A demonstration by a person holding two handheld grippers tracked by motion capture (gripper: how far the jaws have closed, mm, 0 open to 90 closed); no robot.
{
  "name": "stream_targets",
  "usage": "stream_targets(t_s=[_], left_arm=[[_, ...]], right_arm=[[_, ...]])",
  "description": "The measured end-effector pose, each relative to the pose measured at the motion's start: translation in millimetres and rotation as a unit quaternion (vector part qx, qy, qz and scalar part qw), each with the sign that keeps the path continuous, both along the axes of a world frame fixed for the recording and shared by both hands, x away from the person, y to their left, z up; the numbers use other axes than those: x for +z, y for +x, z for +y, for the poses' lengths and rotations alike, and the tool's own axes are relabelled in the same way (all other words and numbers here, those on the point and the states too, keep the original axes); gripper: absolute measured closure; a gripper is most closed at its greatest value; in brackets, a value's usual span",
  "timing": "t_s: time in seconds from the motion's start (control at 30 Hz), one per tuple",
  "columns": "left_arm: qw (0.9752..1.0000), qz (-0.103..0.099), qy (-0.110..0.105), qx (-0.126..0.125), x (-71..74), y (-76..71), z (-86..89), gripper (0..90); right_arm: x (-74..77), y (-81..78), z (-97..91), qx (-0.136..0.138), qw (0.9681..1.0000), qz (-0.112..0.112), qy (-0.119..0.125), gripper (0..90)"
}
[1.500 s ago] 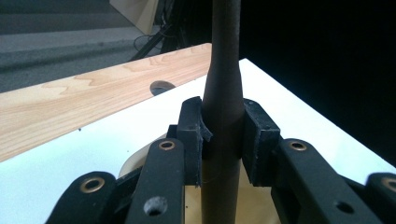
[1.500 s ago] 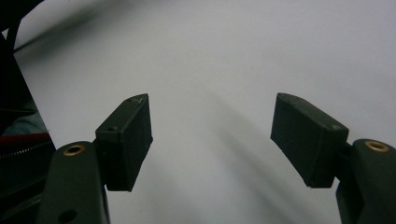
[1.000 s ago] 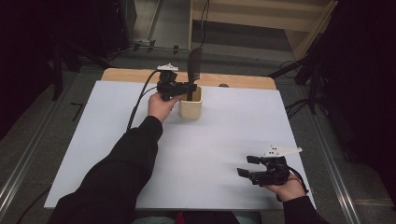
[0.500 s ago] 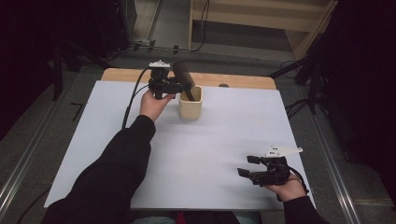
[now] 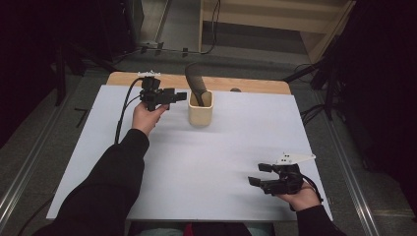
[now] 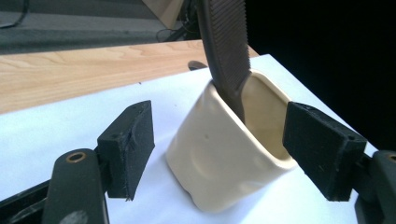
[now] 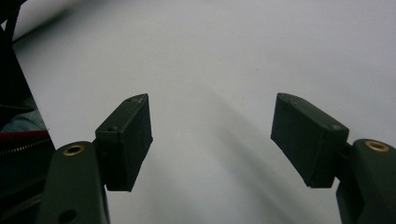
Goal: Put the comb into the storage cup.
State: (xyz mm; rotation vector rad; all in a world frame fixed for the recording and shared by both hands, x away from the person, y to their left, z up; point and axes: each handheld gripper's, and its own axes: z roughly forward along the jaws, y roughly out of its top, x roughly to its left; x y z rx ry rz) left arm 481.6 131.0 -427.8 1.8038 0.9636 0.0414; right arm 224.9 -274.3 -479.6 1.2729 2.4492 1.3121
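- My left tongs (image 5: 181, 96) stand wide open, nothing between the pads; jaws have just been opening.
- They sit just left of the cream ceramic cup (image 5: 200, 109) in the high view, pointing at it, not touching.
- In the left gripper view the cup (image 6: 229, 149) lies ahead, between the lines of the two pads (image 6: 130, 144) but beyond them, clear of both.
- Dark ribbed handle (image 5: 195, 83) stands in the cup, leaning on the rim and sticking well above it; which tool it is I can't tell.
- Cup stands upright near the far edge of the white bench (image 5: 98, 162), by the wooden strip (image 5: 255, 85).
- My right tongs (image 5: 259, 174) are open and empty, low over the near right corner of the bench, well apart from the cup.
- Right gripper view: bare white surface (image 7: 224, 70) between the pads.
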Motion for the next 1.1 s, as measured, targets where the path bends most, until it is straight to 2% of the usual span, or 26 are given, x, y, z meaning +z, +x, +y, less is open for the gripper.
stream_targets(t_s=[0.47,0.6,0.9,1.1], left_arm=[[0.9999,0.009,0.002,-0.010,0.2,-14.2,6.2,25.8],[0.9999,0.004,-0.001,-0.014,1.5,-20.7,8.4,25.8],[0.9994,0.026,0.010,-0.022,-2.3,-26.6,11.6,25.7],[0.9989,0.034,0.007,-0.032,-4.7,-30.5,10.9,25.7]], right_arm=[[-0.5,1.2,-0.8,-0.003,1.0000,0.000,0.000,27.0],[-0.3,1.1,-0.7,-0.004,1.0000,0.000,0.001,27.0],[-0.8,1.0,-0.6,-0.006,1.0000,0.000,-0.001,27.0],[-0.1,1.4,-0.3,-0.007,1.0000,0.002,0.000,27.0]])
